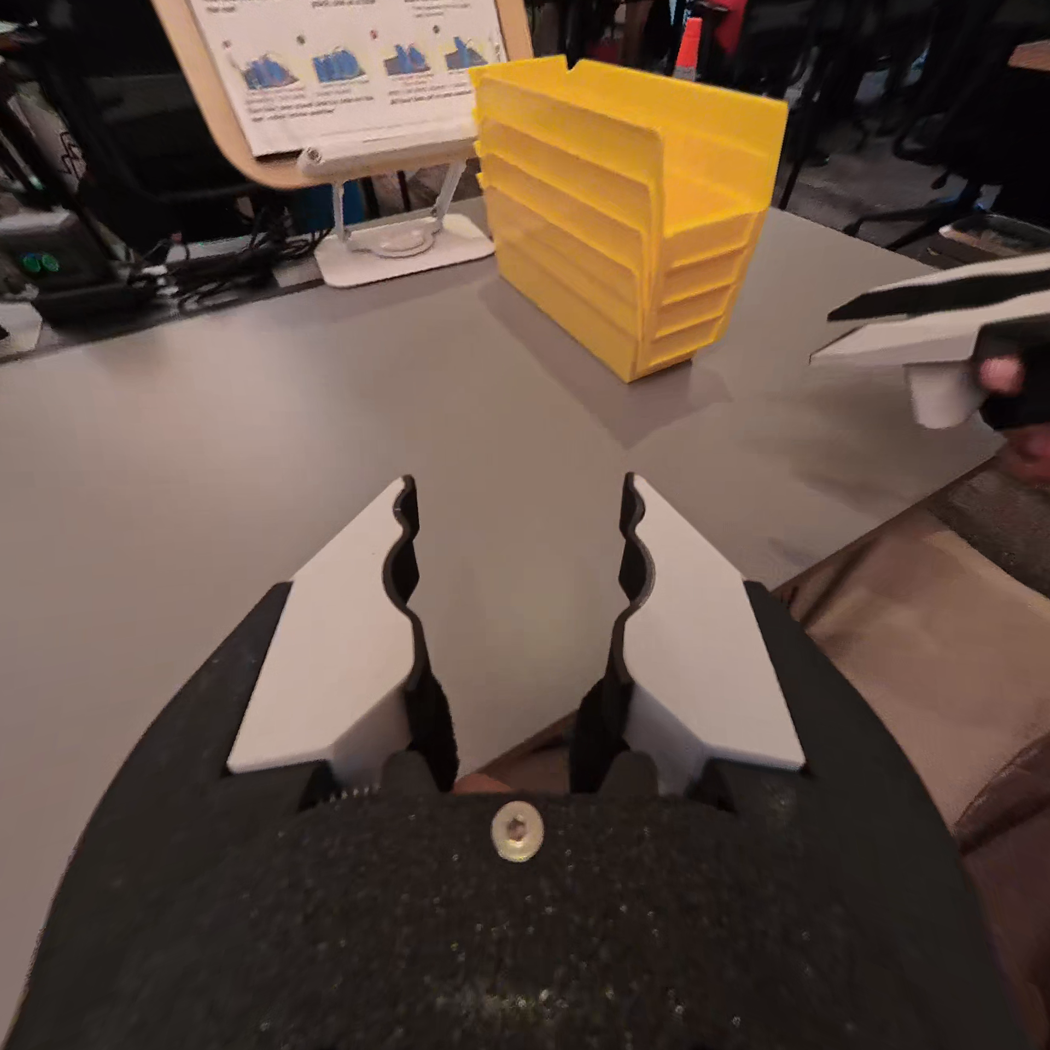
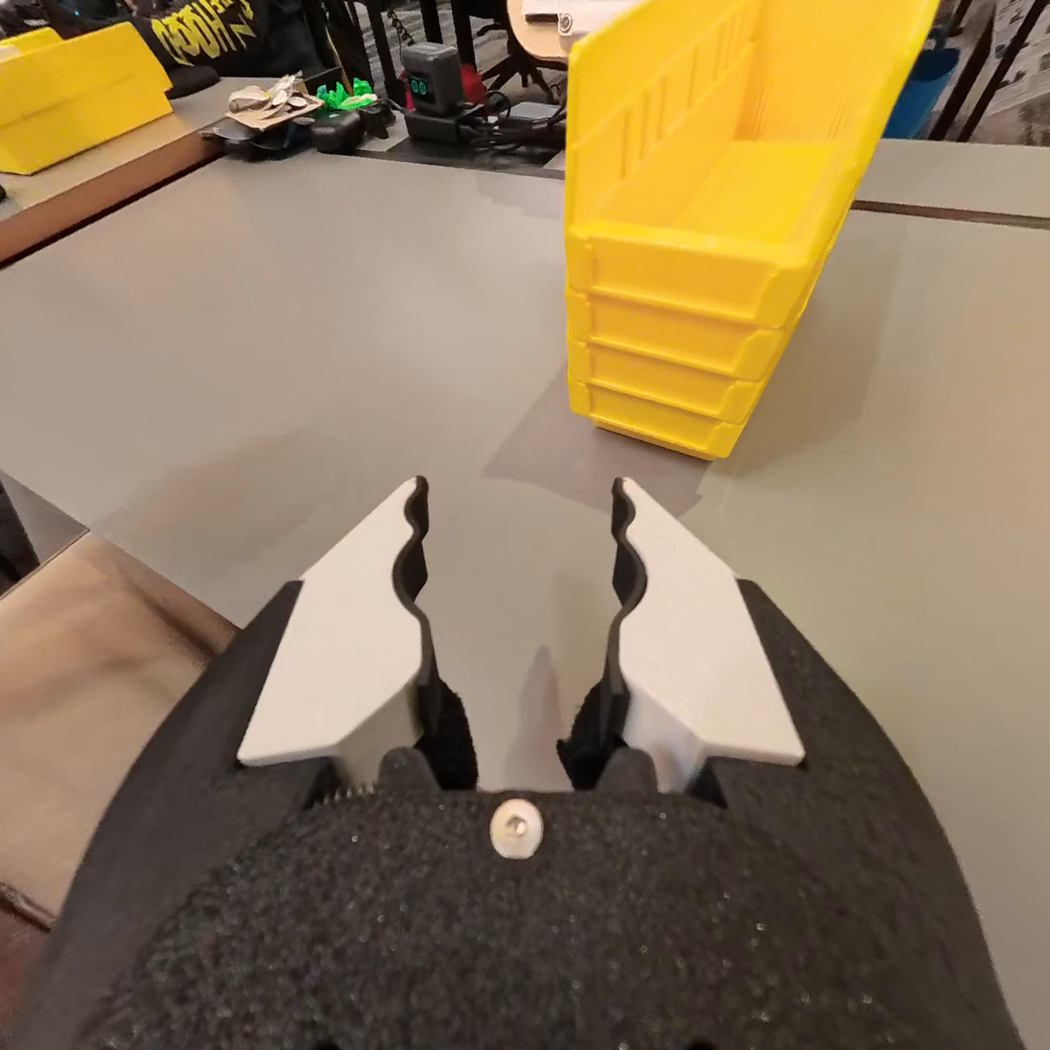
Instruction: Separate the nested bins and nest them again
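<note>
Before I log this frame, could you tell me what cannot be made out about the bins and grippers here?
- Stack of yellow bins: top and far end cut off by the right wrist view's upper edge.
- Exact bin count: the lowest rims merge in both views.
- Right gripper in the left wrist view: body cut off by the right edge.
- Left gripper: absent from the right wrist view.

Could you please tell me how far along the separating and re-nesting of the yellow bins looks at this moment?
Nothing looks done: the stack of yellow plastic bins stands fully nested on the grey table. In hand: nothing; the left gripper and right gripper are both open and empty, apart from the stack. Left: pulling every bin out, then nesting them again.
</note>
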The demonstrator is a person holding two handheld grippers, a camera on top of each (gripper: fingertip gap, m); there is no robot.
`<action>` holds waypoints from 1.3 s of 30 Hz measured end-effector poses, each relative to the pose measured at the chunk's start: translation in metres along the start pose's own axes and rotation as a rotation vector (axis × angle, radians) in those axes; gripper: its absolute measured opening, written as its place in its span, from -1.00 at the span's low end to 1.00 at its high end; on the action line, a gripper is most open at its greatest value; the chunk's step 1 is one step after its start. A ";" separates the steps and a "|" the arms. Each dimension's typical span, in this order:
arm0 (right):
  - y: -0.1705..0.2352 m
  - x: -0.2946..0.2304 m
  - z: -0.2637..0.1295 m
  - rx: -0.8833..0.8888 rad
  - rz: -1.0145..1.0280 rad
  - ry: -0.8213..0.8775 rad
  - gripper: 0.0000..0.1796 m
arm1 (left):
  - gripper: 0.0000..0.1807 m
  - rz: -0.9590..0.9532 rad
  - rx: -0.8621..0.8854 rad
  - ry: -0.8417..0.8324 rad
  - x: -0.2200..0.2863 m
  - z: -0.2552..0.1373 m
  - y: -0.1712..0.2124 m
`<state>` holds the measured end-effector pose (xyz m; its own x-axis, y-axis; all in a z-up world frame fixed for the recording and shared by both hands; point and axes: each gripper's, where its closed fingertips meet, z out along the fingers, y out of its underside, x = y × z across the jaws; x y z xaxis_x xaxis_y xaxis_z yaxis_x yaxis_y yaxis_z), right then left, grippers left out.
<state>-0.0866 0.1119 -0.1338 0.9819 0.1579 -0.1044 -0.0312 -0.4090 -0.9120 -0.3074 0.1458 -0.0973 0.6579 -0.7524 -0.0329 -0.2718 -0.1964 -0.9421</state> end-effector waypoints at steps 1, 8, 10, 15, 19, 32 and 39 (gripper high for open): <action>0.000 0.001 0.000 0.001 -0.006 0.008 -0.28 | -0.24 -0.027 -0.005 0.007 -0.004 -0.005 0.008; 0.003 0.007 0.006 -0.024 -0.025 0.046 -0.30 | -0.39 -0.186 -0.183 0.199 -0.001 -0.003 0.046; 0.003 0.007 0.007 -0.020 -0.032 0.048 -0.30 | -0.41 -0.138 -0.205 0.158 -0.010 0.000 0.051; 0.011 0.008 0.011 -0.051 -0.089 0.076 -0.30 | -0.47 -0.158 -0.206 0.210 0.001 0.003 0.051; 0.013 -0.009 0.010 -0.052 -0.062 -0.006 -0.24 | -0.47 -0.131 -0.222 0.213 0.004 0.007 0.053; 0.018 -0.019 0.015 -0.084 -0.007 -0.072 -0.21 | -0.54 -0.186 -0.263 0.178 -0.006 0.004 0.063; 0.022 -0.019 0.019 -0.105 -0.076 -0.023 -0.18 | -0.57 -0.315 -0.282 0.214 -0.007 0.003 0.067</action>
<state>-0.1091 0.1170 -0.1593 0.9761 0.2120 -0.0471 0.0636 -0.4865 -0.8714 -0.3277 0.1395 -0.1607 0.5872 -0.7359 0.3370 -0.2823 -0.5764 -0.7668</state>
